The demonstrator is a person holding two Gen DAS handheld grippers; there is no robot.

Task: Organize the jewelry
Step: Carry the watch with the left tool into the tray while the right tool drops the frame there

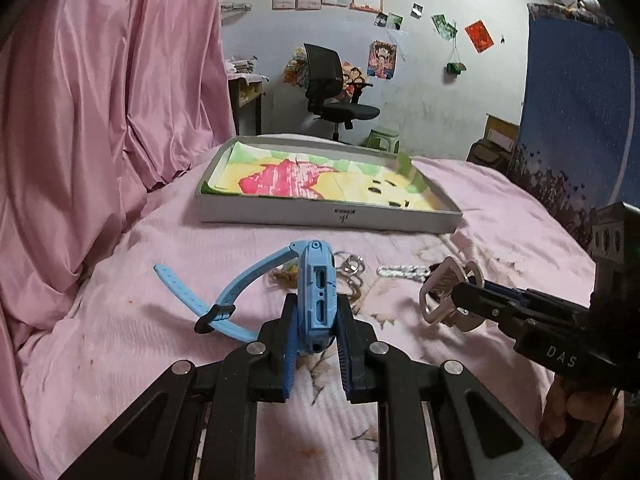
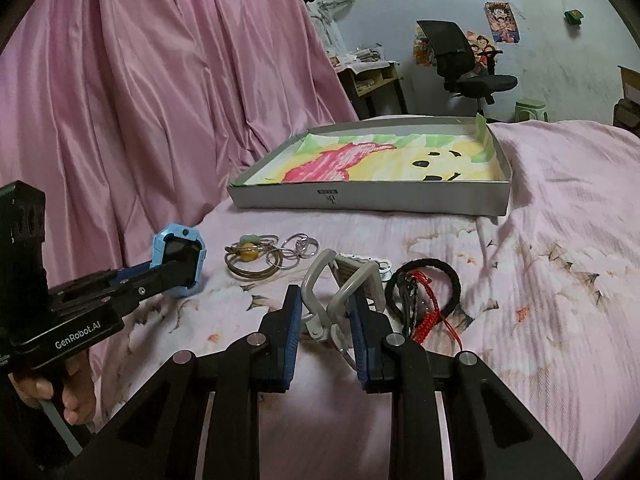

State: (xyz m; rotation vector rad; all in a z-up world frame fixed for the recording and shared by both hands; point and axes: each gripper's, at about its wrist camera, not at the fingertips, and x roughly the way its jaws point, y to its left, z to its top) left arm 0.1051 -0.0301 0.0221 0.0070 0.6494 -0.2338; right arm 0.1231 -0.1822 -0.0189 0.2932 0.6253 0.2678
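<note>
- A bed is covered by a pink sheet (image 1: 500,208), and a pink curtain (image 1: 100,80) is hung along its left side.
- A shallow grey box (image 2: 372,200), lined with a coloured drawing, is set on the sheet beyond both grippers.
- A blue watch (image 1: 316,292) is grasped at its case by the left gripper (image 1: 318,320); the jaws are clenched on it and its strap is seen trailing to the left above the sheet.
- A silver watch (image 2: 340,292) with a metal band is pinched between the pads of the right gripper (image 2: 326,312).
- A black hair tie (image 2: 452,280) and a red cord (image 2: 424,312) are laid just right of the silver watch.
- Thin bangles (image 2: 256,260) and rings (image 2: 300,246) are left on the sheet between the 2 grippers and the box.
</note>
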